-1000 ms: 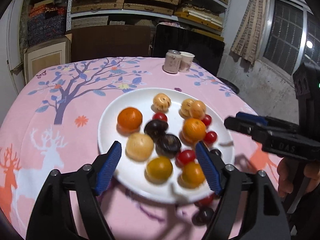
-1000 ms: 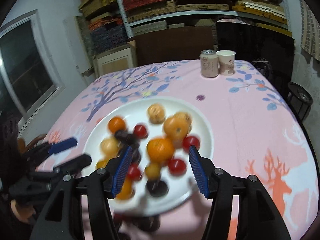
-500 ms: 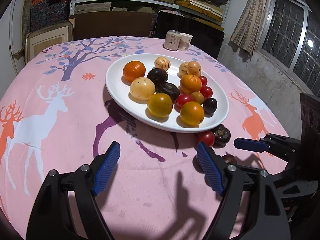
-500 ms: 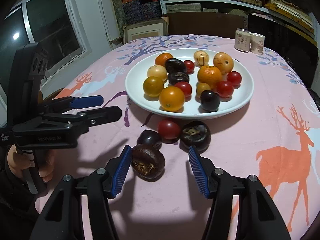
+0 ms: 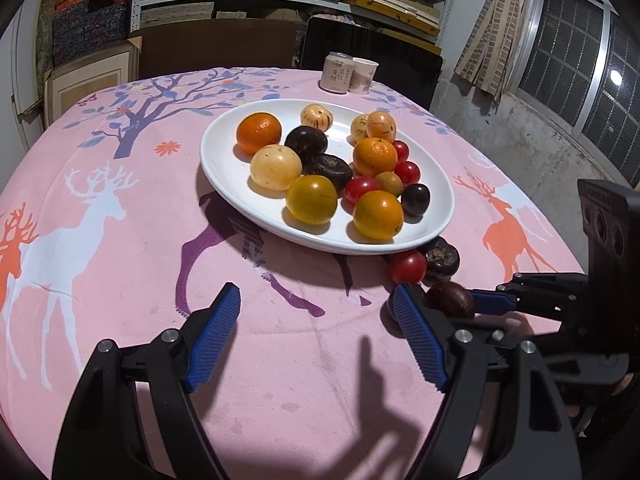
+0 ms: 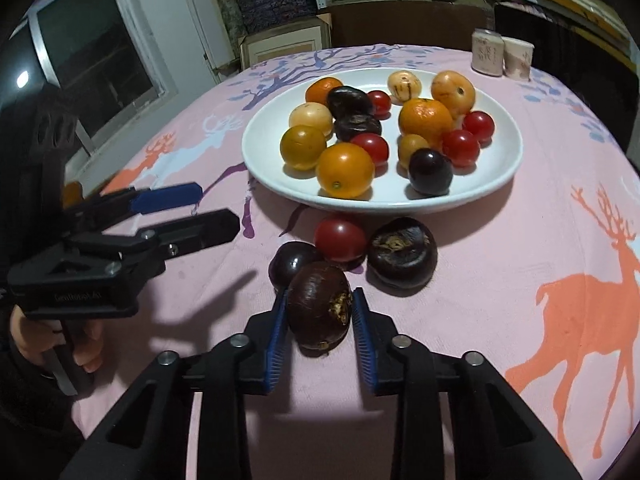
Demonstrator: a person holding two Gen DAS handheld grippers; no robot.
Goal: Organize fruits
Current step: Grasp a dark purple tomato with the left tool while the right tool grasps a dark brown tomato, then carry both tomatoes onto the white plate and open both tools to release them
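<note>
A white plate (image 5: pixel 224 176) (image 6: pixel 500 168) on the pink tablecloth holds several oranges, red tomatoes, pale and dark fruits. In front of it, on the cloth, lie a red tomato (image 6: pixel 340 238), a dark wrinkled fruit (image 6: pixel 402 254) and a dark plum (image 6: pixel 292 262). My right gripper (image 6: pixel 319 296) is closing on a dark brown fruit (image 6: pixel 319 310) (image 5: pixel 450 300), and both blue pads touch its sides. My left gripper (image 5: pixel 316 294) (image 6: pixel 212 210) stands open over bare cloth, left of these loose fruits, with nothing between its fingers.
A drink can (image 5: pixel 337 72) and a paper cup (image 5: pixel 363 75) stand at the table's far edge. A dark chair and shelves of boxes lie beyond. The round table drops away on all sides. A person's hand (image 6: pixel 24 340) holds the left gripper.
Both grippers drew back from over the plate to the near cloth and sank. The right jaws, open around the dark brown fruit half a second ago, have closed on it.
</note>
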